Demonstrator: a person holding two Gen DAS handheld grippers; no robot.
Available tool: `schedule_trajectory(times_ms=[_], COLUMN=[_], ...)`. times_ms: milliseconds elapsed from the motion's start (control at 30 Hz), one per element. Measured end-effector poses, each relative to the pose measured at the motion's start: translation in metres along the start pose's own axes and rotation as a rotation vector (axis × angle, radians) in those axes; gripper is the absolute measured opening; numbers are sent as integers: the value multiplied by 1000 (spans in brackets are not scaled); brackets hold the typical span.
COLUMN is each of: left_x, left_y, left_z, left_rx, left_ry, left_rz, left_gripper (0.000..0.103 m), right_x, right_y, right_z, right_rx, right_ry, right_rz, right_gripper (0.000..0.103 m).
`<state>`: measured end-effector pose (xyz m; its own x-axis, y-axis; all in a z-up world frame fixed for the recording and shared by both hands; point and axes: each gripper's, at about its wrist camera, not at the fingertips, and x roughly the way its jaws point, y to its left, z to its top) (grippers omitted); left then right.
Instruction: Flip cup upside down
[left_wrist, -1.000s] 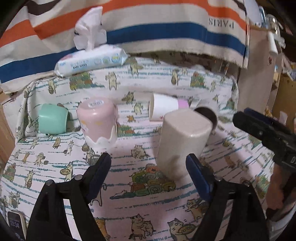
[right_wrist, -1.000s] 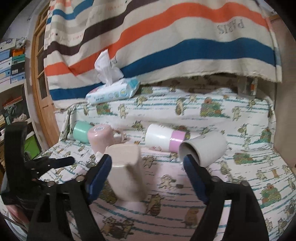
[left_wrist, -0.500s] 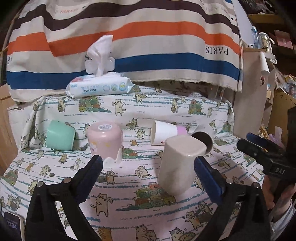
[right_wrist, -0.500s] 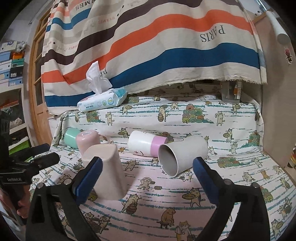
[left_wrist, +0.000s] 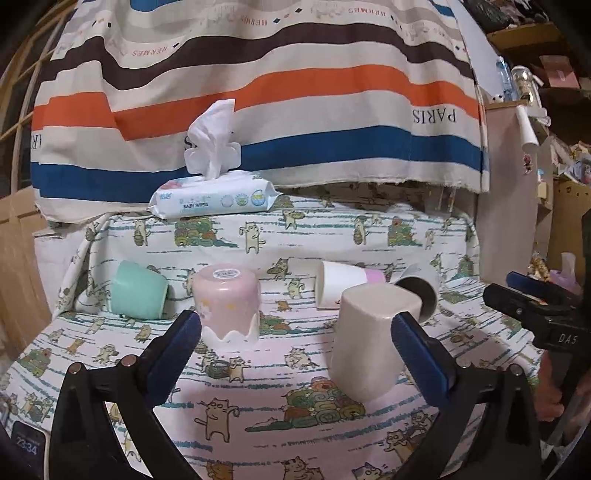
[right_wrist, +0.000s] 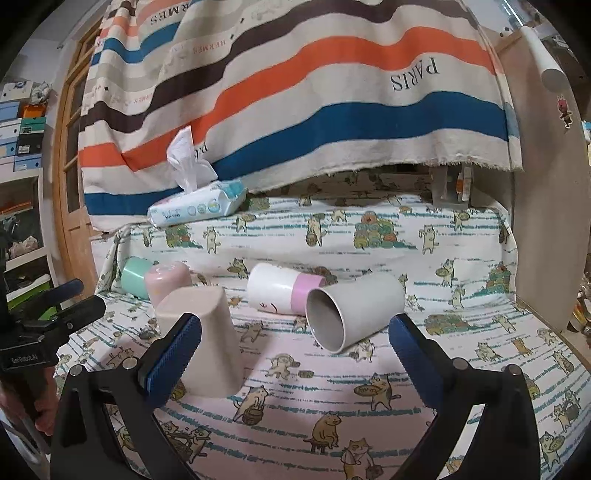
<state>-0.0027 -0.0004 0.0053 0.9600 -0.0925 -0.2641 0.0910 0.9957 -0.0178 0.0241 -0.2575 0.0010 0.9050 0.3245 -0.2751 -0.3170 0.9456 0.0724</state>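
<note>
Both my tongs have pulled back and risen since a second ago, so more of the striped cloth (left_wrist: 258, 96) shows. On the cat-print cover (right_wrist: 332, 424), the beige cup (left_wrist: 369, 343) stands upside down, free of both tongs. My left gripper (left_wrist: 295, 347) and right gripper (right_wrist: 295, 350) are spread wide, holding nothing. The grey cup (right_wrist: 351, 310) lies on its side, mouth toward me; from the left it is mostly hidden. Behind lie the white-and-pink cup (right_wrist: 280, 288), inverted pink cup (left_wrist: 227, 299), and half-hidden mint cup (right_wrist: 135, 277).
</note>
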Motion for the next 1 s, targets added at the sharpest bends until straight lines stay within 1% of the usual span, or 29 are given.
schedule_trajectory(times_ms=[67,133,233,267,333,567,1000], left_x=[3,7,8,7,4,2,8], left_y=[-2,-5,-4,-3,-1,-1,-1], left_z=[-2,-3,-3,-4,-4,-5,-3], left_rx=[8,20,16,10,1,8,4], left_ry=[21,40,48,44,34,39,55], left_rz=[17,35,44,59,70,73,80], left_gripper=[102,102,102,102,102,103,103], right_x=[1,0,0,-1,-1,-1,-1], right_y=[1,4,12,16,15,15,14], right_z=[-1,-2,-2,-3,-3,-3,-3], right_rx=[-2,-18,-62,-80,-77,-79,-74], right_ry=[16,11,8,5,5,7,5], right_rz=[-12,-40,-64,-62,-43,-31,-44], right_gripper=[102,102,102,102,102,102,102])
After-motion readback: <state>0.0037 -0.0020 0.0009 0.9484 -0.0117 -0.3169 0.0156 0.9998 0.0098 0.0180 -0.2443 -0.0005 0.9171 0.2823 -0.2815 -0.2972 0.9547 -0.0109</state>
